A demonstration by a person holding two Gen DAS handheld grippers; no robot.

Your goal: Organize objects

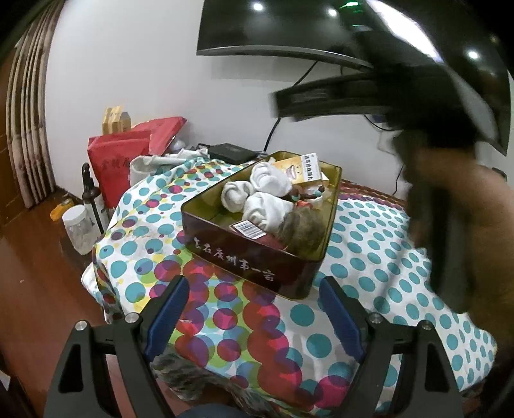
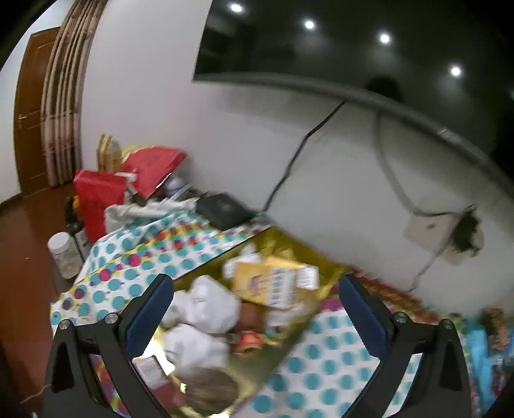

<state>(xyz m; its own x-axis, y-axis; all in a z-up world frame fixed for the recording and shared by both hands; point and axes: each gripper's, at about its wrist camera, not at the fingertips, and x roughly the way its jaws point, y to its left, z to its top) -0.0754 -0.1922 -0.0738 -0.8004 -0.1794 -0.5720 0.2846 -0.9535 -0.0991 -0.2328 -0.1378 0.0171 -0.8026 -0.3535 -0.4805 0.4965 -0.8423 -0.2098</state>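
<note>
Gold-lined tin box [image 1: 257, 257], dark maroon outside w/ pale Chinese lettering, sits on polka-dot cloth [image 1: 369, 257] over a table.

Contents: rolled white socks [image 1: 266, 189], yellow carton [image 1: 306, 173], barcoded packet [image 1: 249, 229], brownish fuzzy item [image 1: 300, 225], small toy-like bits (too small to ID).

Left gripper [image 1: 253, 318]: fingers spread, nothing between them, hovering low over cloth just short of tin's near corner. Right gripper [image 2: 257, 318]: fingers spread, empty, above tin [image 2: 289, 337] w/ socks [image 2: 208, 305] and carton [image 2: 273, 283] framed between them.

Progress (est.): most of it looks done, items already gathered in the tin. Left: no lid visible on it; clutter at table's far end not sorted – red bags [image 1: 119, 157], white roll [image 1: 154, 160], black device [image 1: 229, 151].

Left view only: right-hand tool as dark blur upper right, clear jar [image 1: 78, 228] and dark bottle [image 1: 90, 193] on floor, sharp lettering. Right view only: door [image 2: 32, 106], wall socket [image 2: 427, 228] w/ rough hole beside it, more cluttered items at far right [image 2: 494, 321]; motion-blurred. Both: wall TV [image 1: 282, 25].
</note>
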